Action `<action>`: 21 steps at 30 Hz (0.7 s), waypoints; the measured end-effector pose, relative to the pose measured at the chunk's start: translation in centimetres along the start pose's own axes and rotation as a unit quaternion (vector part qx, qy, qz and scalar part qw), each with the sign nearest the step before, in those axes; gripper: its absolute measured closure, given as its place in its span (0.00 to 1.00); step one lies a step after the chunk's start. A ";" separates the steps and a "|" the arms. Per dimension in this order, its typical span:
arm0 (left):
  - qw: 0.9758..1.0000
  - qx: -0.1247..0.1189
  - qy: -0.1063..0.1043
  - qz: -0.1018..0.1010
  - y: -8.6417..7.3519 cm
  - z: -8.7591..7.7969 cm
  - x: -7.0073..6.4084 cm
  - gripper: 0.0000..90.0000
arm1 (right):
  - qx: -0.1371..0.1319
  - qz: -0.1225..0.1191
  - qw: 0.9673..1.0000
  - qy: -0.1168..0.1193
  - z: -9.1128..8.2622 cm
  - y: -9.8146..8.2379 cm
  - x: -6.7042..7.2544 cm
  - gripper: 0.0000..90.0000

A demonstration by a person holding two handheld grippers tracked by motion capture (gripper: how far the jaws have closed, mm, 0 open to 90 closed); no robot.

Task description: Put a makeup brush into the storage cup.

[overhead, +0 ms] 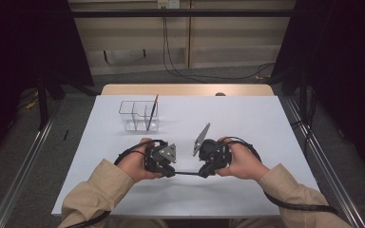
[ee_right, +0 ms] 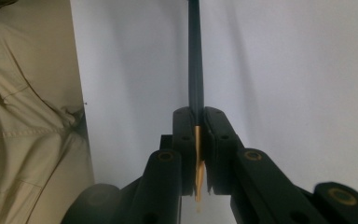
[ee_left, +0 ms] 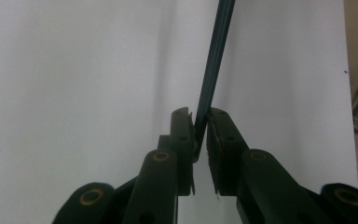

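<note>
high view: at a white table [overhead: 266, 123], a person in tan sleeves holds the left gripper [overhead: 170, 172] and the right gripper [overhead: 203, 174] facing each other near the table's front edge, with a thin dark pencil [overhead: 186, 174] spanning level between their tips, just above the tabletop. farther back and to the left stands a clear plastic organizer [overhead: 130, 113] with dividers, and a second pencil [overhead: 152, 112] leans upright in one of its right-hand compartments. a grey three-cornered plate rides on each gripper, and black cables trail back past the person's forearms.

left gripper view: the left gripper [ee_left: 201, 115] has its black jaws drawn together on one end of the pencil [ee_left: 215, 60], whose dark shaft runs up and away over the white tabletop, tilted slightly to the right. the pads press against the shaft from both sides.

right gripper view: the right gripper [ee_right: 196, 112] is clamped tight on the other end of the pencil [ee_right: 195, 56]. the dark shaft rises straight up out of the jaws, while the sharpened wooden tip pokes back down between the pads toward the camera. the person's tan sleeve [ee_right: 23, 116] hangs at the left beside the table's edge.
</note>
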State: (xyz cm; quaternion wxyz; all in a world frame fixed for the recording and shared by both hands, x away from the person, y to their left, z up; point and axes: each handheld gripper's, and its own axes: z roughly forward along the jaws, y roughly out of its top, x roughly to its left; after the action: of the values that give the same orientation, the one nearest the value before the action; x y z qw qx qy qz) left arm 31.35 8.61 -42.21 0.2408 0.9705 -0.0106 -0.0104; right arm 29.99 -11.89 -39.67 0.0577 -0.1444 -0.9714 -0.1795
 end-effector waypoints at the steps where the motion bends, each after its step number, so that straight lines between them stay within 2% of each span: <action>1: 1.000 0.002 -0.002 0.002 0.0 0.0 0.0 0.91 | 0.000 0.000 1.000 0.001 0.0 0.0 0.0 0.93; 3: 1.000 0.008 -0.004 0.010 0.1 0.0 -0.1 0.93 | -0.001 -0.001 1.000 0.003 -0.1 0.1 0.0 0.93; 6: 1.000 0.012 -0.008 0.012 0.2 -0.1 -0.1 0.94 | -0.006 -0.012 1.000 0.002 -0.1 0.1 -0.1 0.93; 9: 1.000 0.015 -0.019 0.017 0.1 -0.1 -0.3 0.95 | -0.014 -0.015 1.000 0.005 -0.3 0.1 -0.3 0.93; 11: 0.999 0.021 -0.026 0.012 0.1 0.0 -0.3 0.96 | -0.019 -0.015 1.000 0.013 -0.4 0.1 -0.4 0.92; 19: 0.999 0.013 -0.033 0.005 0.0 -0.2 -0.4 0.96 | -0.043 -0.016 0.999 0.016 -0.5 0.1 -0.7 0.91; 21: 0.999 0.013 -0.039 0.003 0.1 -0.2 -0.3 0.96 | -0.048 -0.011 0.999 0.018 -0.5 0.1 -0.7 0.86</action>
State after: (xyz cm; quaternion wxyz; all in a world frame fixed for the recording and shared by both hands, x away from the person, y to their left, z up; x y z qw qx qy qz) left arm 31.03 8.64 -41.96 0.2272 0.9724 -0.0229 -0.0470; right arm 30.71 -12.14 -39.26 0.0660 -0.1329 -0.9620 -0.2291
